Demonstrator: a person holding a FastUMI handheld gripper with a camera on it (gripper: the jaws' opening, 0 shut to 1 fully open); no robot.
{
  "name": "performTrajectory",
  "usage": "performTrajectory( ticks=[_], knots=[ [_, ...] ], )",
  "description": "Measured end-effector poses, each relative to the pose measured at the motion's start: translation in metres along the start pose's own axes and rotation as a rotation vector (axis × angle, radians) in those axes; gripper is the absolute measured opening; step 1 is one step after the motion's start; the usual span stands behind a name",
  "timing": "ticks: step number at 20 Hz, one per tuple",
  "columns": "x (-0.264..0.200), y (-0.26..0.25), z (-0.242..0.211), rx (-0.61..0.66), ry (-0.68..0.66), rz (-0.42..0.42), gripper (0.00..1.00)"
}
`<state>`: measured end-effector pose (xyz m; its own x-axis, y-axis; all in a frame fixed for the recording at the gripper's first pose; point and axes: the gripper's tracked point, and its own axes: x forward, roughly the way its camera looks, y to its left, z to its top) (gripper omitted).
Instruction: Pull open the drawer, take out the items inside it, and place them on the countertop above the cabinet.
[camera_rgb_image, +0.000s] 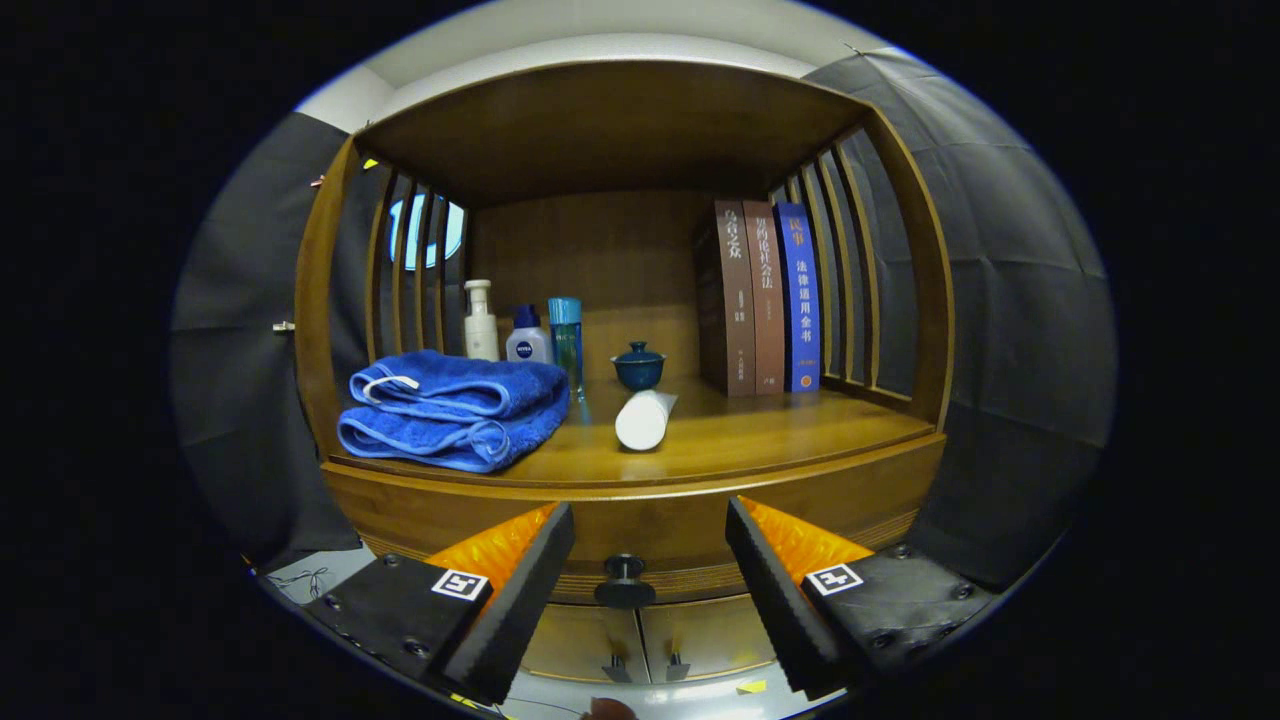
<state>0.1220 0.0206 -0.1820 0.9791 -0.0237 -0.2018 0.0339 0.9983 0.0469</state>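
Wooden cabinet (640, 520) fronts the view, its drawer (640, 545) shut flush under the surface (740, 440), so whatever it holds is hidden. Nearest, the claw (650, 560) is spread wide and grips nothing, levelled straight at the drawer's dark knob (624, 580), which sits between the fingers; that framing suits a pinch on it. Beyond, on the surface, lie folded blue towels (450, 410) and a white tube (643, 418) on its side; behind stand bottles (520, 330), a lidded teacup (638, 366) and upright books (765, 300).
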Motion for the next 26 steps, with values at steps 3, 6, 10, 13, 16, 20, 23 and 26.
performTrajectory(
  ticks=[3,6,10,13,16,20,23,26],
  knots=[
    [-0.022,0.002,0.029,-0.018,-0.027,0.012,0.99],
    [-0.049,0.002,0.062,-0.014,-0.055,0.019,0.99],
    [-0.082,-0.002,0.109,-0.042,-0.083,0.018,0.99],
    [-0.104,-0.011,0.138,-0.064,-0.08,0.001,0.99],
    [-0.126,-0.018,0.167,-0.059,-0.096,-0.007,0.99],
    [-0.155,-0.027,0.195,-0.049,-0.124,-0.013,0.98],
    [-0.173,-0.033,0.207,-0.047,-0.132,-0.025,0.98],
    [-0.185,-0.043,0.201,-0.065,-0.113,-0.052,0.98]
  ],
)
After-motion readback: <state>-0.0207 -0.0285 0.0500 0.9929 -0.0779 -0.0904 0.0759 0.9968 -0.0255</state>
